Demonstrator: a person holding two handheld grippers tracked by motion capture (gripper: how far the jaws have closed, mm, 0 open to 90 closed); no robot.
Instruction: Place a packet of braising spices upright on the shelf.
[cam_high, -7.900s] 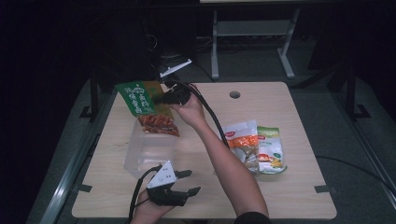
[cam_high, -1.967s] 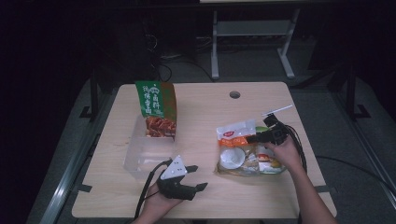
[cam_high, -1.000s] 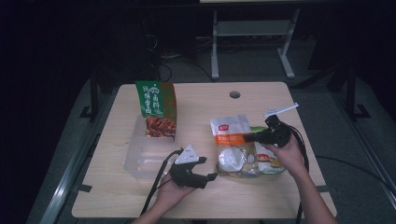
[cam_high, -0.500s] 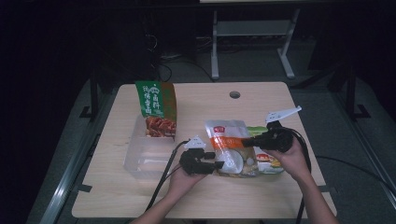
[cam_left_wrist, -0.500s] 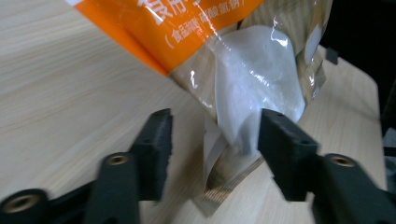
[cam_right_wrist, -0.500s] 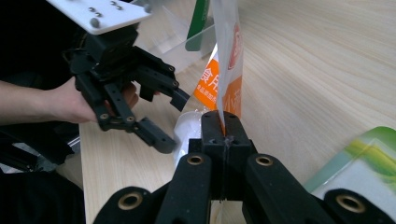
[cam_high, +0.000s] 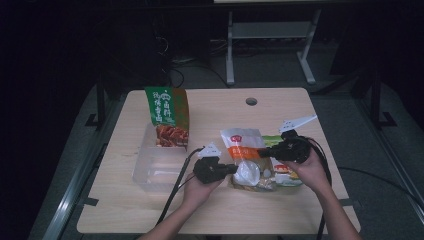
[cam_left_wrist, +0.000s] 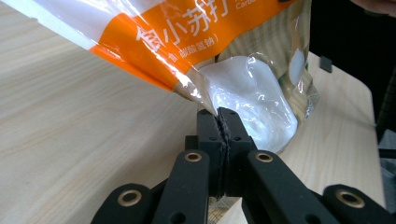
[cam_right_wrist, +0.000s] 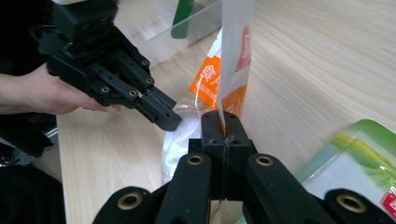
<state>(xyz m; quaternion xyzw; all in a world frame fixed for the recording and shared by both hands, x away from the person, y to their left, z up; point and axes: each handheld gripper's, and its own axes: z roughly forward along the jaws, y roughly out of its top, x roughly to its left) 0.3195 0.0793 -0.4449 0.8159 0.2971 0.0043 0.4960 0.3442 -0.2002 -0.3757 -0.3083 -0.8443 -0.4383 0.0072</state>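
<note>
An orange-and-white bag of white powder (cam_high: 243, 145) is held up off the table between both grippers. My left gripper (cam_high: 234, 169) has just been closing, and its jaws are now shut on the bag's lower edge (cam_left_wrist: 218, 112). My right gripper (cam_high: 261, 151) is shut on another edge of the same bag (cam_right_wrist: 233, 56). In the right gripper view the left gripper (cam_right_wrist: 170, 122) reaches in from the left, its tip at the clear part of the bag. The powder bulges in the transparent bottom (cam_left_wrist: 254, 100).
A green-and-white bag (cam_high: 286, 172) lies flat under the right hand. A green and red snack bag (cam_high: 167, 117) stands in a clear plastic container (cam_high: 156, 172) at the table's left. A round hole (cam_high: 251, 101) is near the far edge.
The left hand moved right from the table's front to the bag, and its jaws went from open to shut on the bag's edge. The right gripper kept hold of the bag.
</note>
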